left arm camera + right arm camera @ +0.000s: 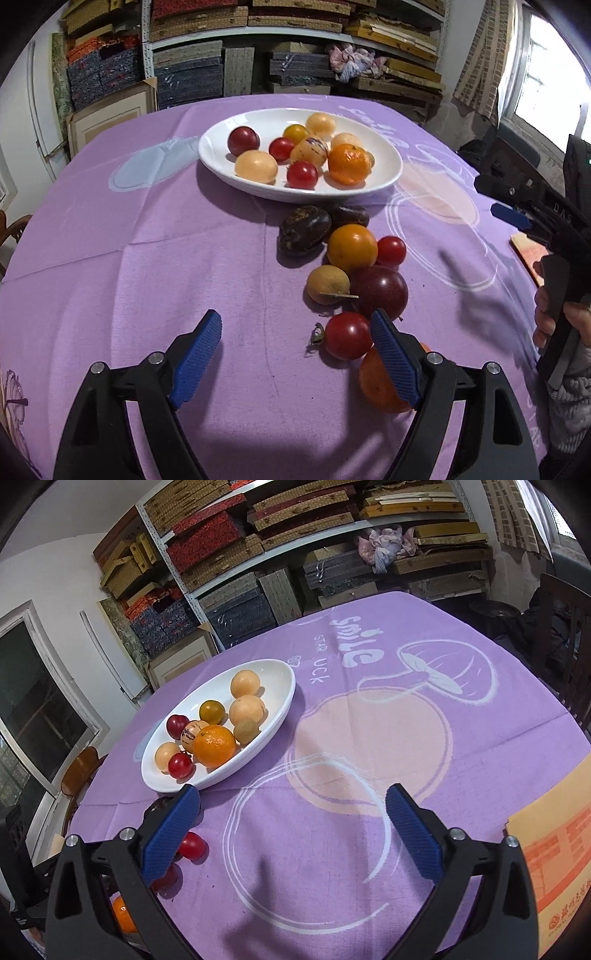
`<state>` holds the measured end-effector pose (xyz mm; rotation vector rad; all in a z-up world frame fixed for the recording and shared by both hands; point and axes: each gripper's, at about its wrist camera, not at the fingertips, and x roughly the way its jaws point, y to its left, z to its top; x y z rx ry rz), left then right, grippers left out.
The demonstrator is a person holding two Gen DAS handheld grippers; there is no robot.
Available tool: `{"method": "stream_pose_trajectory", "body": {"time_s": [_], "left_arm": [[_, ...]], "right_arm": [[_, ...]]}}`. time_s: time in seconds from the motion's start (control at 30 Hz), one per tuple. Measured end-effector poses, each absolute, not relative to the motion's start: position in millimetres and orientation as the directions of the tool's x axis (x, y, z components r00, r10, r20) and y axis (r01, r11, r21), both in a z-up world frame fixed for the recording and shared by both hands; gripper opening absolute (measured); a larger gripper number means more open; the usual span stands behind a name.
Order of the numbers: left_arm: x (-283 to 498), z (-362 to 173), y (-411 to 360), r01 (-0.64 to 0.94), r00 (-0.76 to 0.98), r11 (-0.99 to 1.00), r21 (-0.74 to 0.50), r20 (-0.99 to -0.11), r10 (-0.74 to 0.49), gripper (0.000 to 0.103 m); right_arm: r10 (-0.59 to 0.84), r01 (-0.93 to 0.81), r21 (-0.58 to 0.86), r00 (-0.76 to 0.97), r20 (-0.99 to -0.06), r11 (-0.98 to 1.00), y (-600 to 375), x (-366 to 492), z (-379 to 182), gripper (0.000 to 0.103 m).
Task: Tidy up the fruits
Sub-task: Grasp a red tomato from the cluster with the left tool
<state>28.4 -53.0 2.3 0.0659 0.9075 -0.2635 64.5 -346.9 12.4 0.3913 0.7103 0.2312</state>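
- A purple tablecloth [147, 258] printed with pale circles, a mushroom and the word "smile" covers the table; behind it, across the top of both views, shelves [295, 535] hold stacked woven and patterned boxes.
- A window [546, 74] shows at the upper right of the left wrist view.
- The left gripper [295, 332] stands wide open over bare cloth at the bottom of its frame, holding nothing; its right finger sits in front of an orange fruit [376, 384] and just beside a red tomato [347, 335].
- The right gripper [293, 805] is spread wide too, with only cloth between its pads.
- A white oval plate [221, 147] in the upper middle carries about ten fruits, among them a large orange [349, 163] and pale round ones.
- Below the plate, a loose cluster lies on the cloth: two dark fruits [304, 230], a yellow-orange fruit [352, 248], a dark red plum [380, 291] and a tan fruit [327, 284].
- A yellow envelope [554, 867] lies at the right edge of the right wrist view.
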Motion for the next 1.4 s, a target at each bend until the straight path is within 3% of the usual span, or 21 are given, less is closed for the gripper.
{"method": "stream_pose_trajectory", "body": {"time_s": [0.17,0.27,0.47,0.63,0.9,1.03,1.17,1.33,1.4], "left_arm": [[37,-2,-54,0.271,0.535,0.961,-0.065,-0.819,-0.206,0.091],[38,1,-52,0.267,0.561,0.964,-0.005,-0.812,-0.16,0.099],[28,5,-29,0.203,0.607,0.978,0.044,-0.79,-0.091,0.098],[20,13,-27,0.231,0.625,0.973,-0.029,-0.762,-0.171,0.098],[28,-2,-74,0.332,0.586,0.942,0.046,-0.792,-0.168,0.098],[33,-8,-70,0.302,0.585,0.951,0.061,-0.8,-0.135,0.098],[35,-12,-46,0.258,0.562,0.966,0.011,-0.815,-0.141,0.092],[33,-10,-40,0.244,0.592,0.969,0.037,-0.797,-0.119,0.086],[34,-13,-46,0.266,0.591,0.963,0.034,-0.796,-0.135,0.074]], "right_arm": [[0.335,-0.071,0.425,0.736,-0.588,0.903,-347,65,12,0.099],[0.337,-0.07,0.429,0.735,-0.588,0.901,-347,64,12,0.099],[0.34,-0.075,0.43,0.736,-0.585,0.9,-347,64,12,0.099],[0.34,-0.081,0.421,0.735,-0.586,0.903,-344,63,14,0.099],[0.338,-0.083,0.419,0.74,-0.581,0.904,-343,63,14,0.099],[0.341,-0.09,0.418,0.741,-0.579,0.904,-343,61,16,0.099],[0.342,-0.093,0.419,0.745,-0.573,0.903,-343,59,18,0.099],[0.341,-0.101,0.407,0.743,-0.576,0.908,-341,59,20,0.099],[0.336,-0.1,0.401,0.744,-0.578,0.911,-341,58,20,0.099]]}}
